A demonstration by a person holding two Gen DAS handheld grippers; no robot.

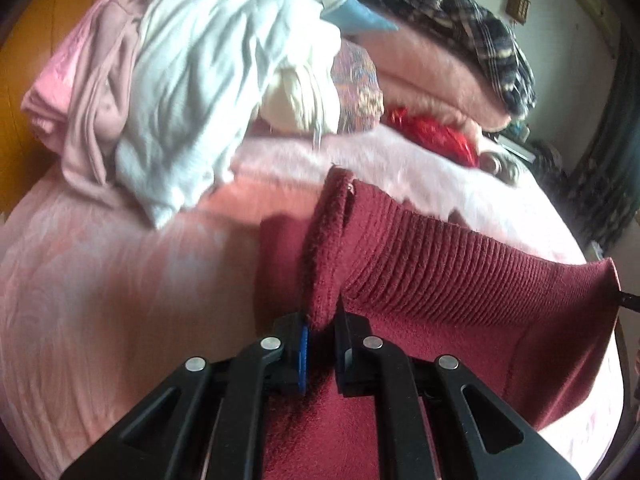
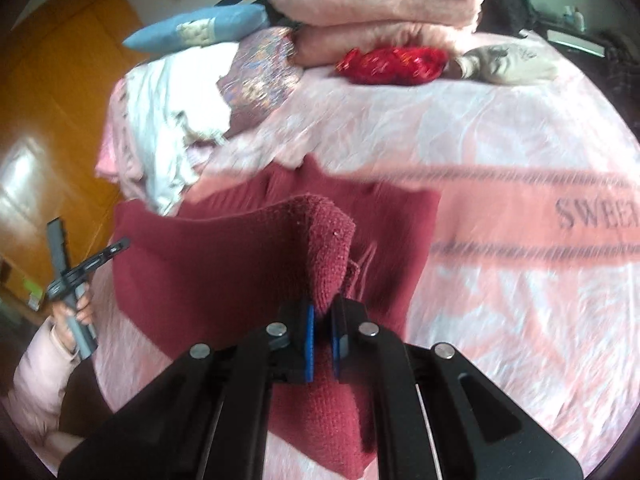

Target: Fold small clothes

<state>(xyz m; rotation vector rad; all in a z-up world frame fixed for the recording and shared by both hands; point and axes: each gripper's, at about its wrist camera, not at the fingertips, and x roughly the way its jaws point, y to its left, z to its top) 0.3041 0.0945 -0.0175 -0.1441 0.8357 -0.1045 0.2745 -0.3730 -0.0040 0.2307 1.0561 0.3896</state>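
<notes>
Left gripper [image 1: 320, 316] clamped on a bunched corner of the dark red knit sweater [image 1: 460, 280]; fabric pinched between the blue pads, ribbed hem stretched off to the right. Right gripper [image 2: 322, 306] likewise closed on another bunched corner of the same sweater [image 2: 224, 264], cloth pressed between its blue pads. Garment lifted at both held corners, remainder draped down onto the pink bedspread [image 2: 500, 160]; far edge lying flat on the bed.

Surroundings, left wrist view: heap of unfolded laundry close behind the sweater on the left — white garment [image 1: 208, 92] over a dusty pink garment [image 1: 100, 92], cream bundle [image 1: 296, 108] tucked beside them. Lower edge of the white garment just beside the sweater's left corner; touching or apart not resolvable. Patterned cushion [image 1: 360, 88] behind the cream bundle. Blue pillow [image 1: 340, 4] at top. Stack of folded pink blankets [image 1: 440, 76] at the head of the bed, plaid cloth [image 1: 480, 28] on top. Shiny red item [image 1: 436, 132] in front of the stack.

Right wrist view: grey-beige soft item [image 2: 508, 62] right of the red item, well apart from the sweater. Printed word on the bedspread's pink band, partly cut off at frame edge. Bedspread to the right of the sweater bare. Wooden door [image 2: 68, 64] and glossy floor at left. Person's hand [image 2: 76, 312] in a pale pink sleeve [image 2: 40, 372] on the other gripper's handle, lower left.
</notes>
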